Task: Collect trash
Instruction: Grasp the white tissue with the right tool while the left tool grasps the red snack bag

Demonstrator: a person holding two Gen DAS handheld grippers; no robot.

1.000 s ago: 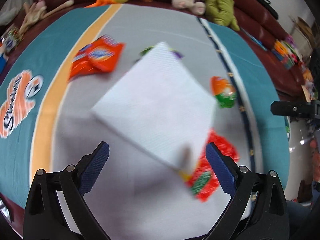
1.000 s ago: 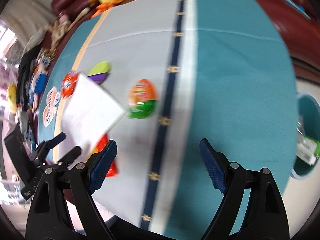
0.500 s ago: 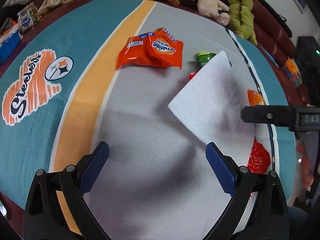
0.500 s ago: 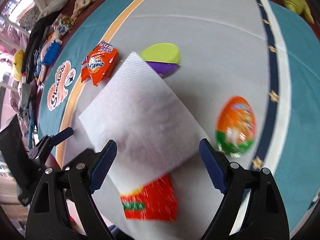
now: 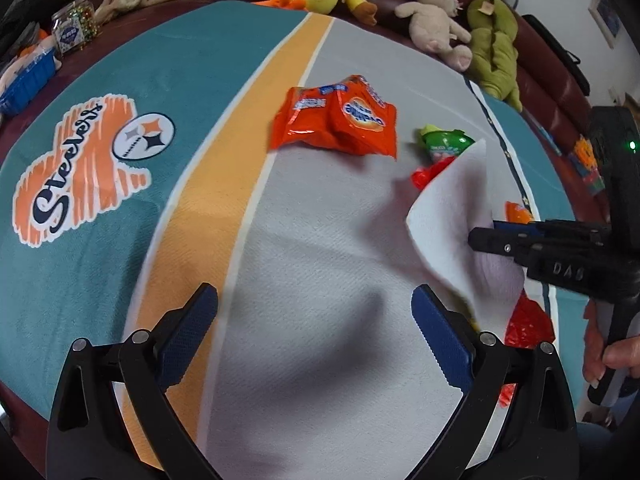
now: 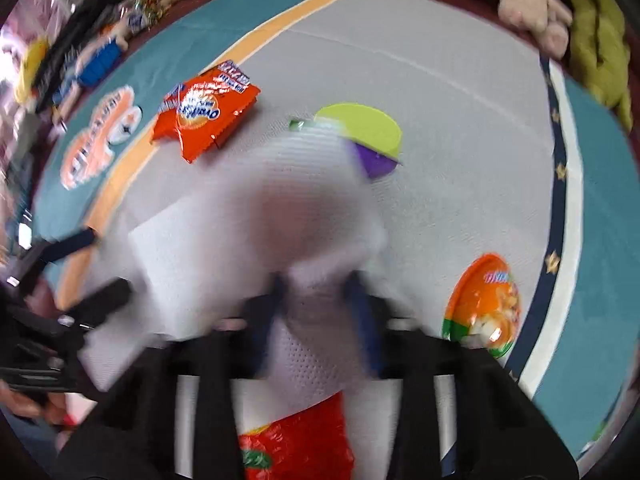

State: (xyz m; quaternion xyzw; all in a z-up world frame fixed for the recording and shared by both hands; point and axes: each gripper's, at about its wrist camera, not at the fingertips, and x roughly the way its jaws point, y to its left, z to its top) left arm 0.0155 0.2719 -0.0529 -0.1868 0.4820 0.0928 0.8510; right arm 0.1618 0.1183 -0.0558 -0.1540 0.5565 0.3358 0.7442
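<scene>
white paper napkin [image 6: 256, 216]: big, soft, bunched up | right hand-held gripper [image 6: 316, 296]: closing on it | left hand-held gripper [image 5: 316, 340]: wide open, holding nothing

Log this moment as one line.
right gripper: closing on white napkin | left gripper: open, empty | orange snack bag: on blanket

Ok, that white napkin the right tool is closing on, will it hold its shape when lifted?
Probably not. The white napkin already bunches and folds between the closing right tool, so it looks thin and floppy. Likely very light; loose corners may drag across the red wrapper.
</scene>
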